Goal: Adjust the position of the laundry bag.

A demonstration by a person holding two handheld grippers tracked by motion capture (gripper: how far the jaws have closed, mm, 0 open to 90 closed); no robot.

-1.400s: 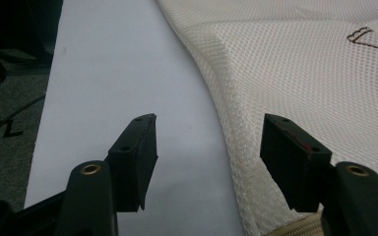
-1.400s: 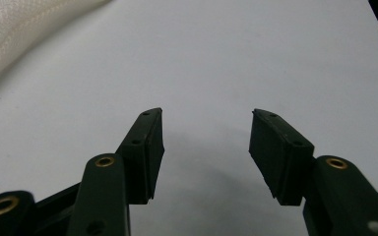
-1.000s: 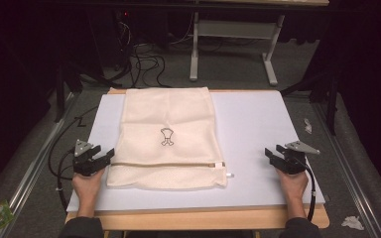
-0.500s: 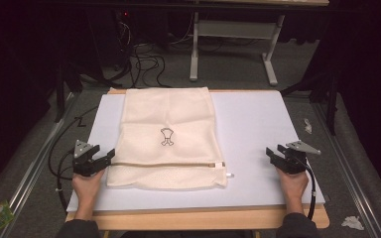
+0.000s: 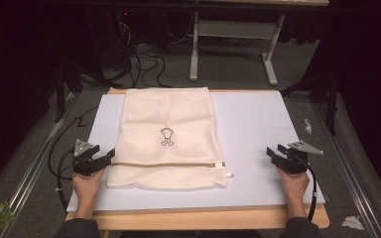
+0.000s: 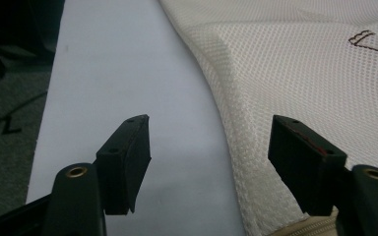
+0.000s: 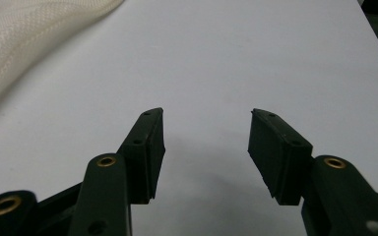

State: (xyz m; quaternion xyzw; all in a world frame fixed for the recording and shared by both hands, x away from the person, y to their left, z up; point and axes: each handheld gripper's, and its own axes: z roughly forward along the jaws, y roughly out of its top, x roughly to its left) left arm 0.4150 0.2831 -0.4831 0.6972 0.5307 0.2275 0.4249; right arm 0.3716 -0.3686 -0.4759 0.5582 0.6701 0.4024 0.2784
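From above, a cream mesh laundry bag (image 5: 166, 139) is lying flat on the white board (image 5: 258, 124), left of its middle, zipper end toward the person. The left hand (image 5: 87, 181) is resting at the board's near left edge, its left gripper (image 5: 108, 157) aiming at the bag's side; the right gripper (image 5: 272, 153) is sitting well apart at the right edge. In the left gripper view, the jaws, just opening wider, are straddling the bag's edge (image 6: 236, 147) without pinching it. In the right gripper view, the jaws are standing spread over bare board (image 7: 226, 59), the bag (image 7: 24, 34) lying off at upper left.
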